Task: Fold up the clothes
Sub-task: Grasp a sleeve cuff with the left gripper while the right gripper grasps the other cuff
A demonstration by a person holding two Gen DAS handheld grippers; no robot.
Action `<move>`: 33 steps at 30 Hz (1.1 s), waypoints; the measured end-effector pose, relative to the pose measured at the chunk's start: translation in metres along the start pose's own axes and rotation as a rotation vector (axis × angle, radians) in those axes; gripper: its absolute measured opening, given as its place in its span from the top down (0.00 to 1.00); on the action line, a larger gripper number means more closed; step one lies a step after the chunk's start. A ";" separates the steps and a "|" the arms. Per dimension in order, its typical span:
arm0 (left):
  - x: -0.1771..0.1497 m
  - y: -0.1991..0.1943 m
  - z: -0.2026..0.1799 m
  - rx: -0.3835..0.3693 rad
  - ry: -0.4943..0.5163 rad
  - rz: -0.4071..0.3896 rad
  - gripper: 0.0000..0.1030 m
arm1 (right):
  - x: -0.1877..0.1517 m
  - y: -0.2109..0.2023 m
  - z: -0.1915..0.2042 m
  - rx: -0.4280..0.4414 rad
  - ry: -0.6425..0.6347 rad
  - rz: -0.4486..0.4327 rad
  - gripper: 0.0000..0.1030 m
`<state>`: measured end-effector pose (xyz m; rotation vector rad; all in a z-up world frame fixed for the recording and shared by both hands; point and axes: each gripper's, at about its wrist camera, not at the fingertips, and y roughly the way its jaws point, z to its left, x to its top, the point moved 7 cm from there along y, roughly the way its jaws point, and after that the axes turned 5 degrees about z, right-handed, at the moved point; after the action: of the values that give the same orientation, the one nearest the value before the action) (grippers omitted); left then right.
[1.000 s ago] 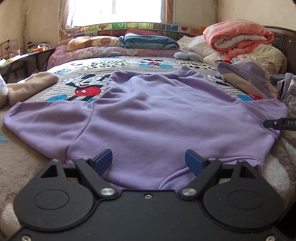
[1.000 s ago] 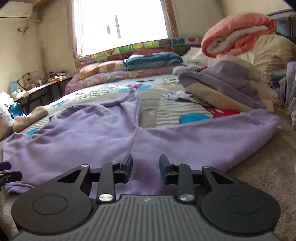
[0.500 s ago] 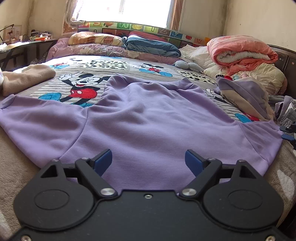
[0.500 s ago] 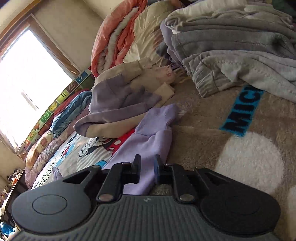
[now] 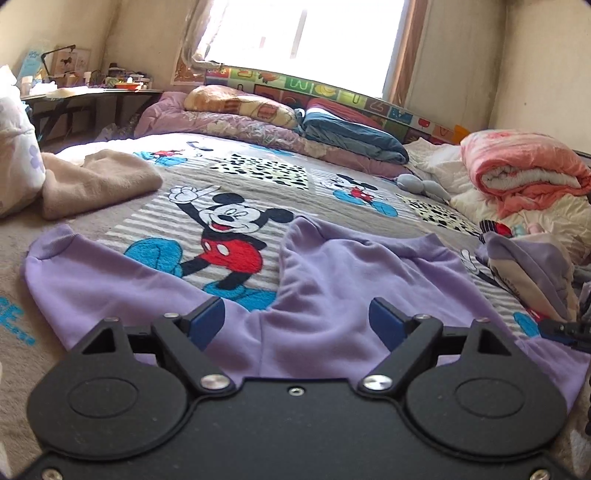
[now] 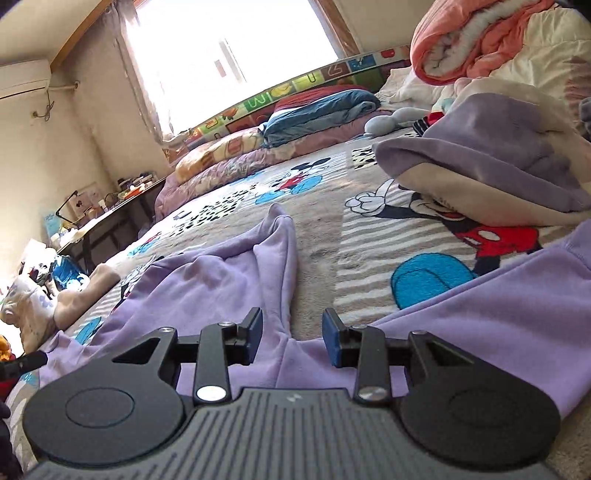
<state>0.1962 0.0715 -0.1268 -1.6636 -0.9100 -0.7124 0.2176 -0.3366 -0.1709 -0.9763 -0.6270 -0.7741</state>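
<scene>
Left tongs spread wide, nothing gripped, hovering over the lilac sweatshirt; right tongs part-way apart and opening, nothing pinched, above the same sweatshirt. Sweatshirt lying spread on the cartoon-mouse blanket covering the bed, sleeves out to either side. Beyond, a folded purple-and-beige garment, rolled pink quilt, cluttered worktop near the window

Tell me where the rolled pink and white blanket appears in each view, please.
Left wrist view: rolled pink and white blanket sits at the right edge, mid-height.
Right wrist view: it fills the top right corner.
Shared landmark: the folded dark blue quilt below the window.
</scene>
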 end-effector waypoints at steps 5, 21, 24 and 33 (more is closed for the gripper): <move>0.007 0.017 0.012 -0.023 -0.041 0.029 0.37 | -0.006 -0.009 0.050 0.123 -0.133 0.005 0.63; -0.031 -0.012 0.139 0.009 -0.700 -0.005 0.50 | -0.085 0.012 0.116 0.166 -0.403 0.222 0.61; -0.019 -0.010 0.113 -0.062 -0.606 -0.001 0.50 | -0.085 0.011 0.115 0.157 -0.400 0.213 0.60; -0.006 0.026 0.154 0.101 -0.623 0.023 0.54 | -0.072 0.010 0.092 0.109 -0.308 0.193 0.60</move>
<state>0.2168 0.2151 -0.1848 -1.8299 -1.3289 -0.1131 0.1730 -0.2305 -0.1912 -1.0465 -0.8185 -0.4174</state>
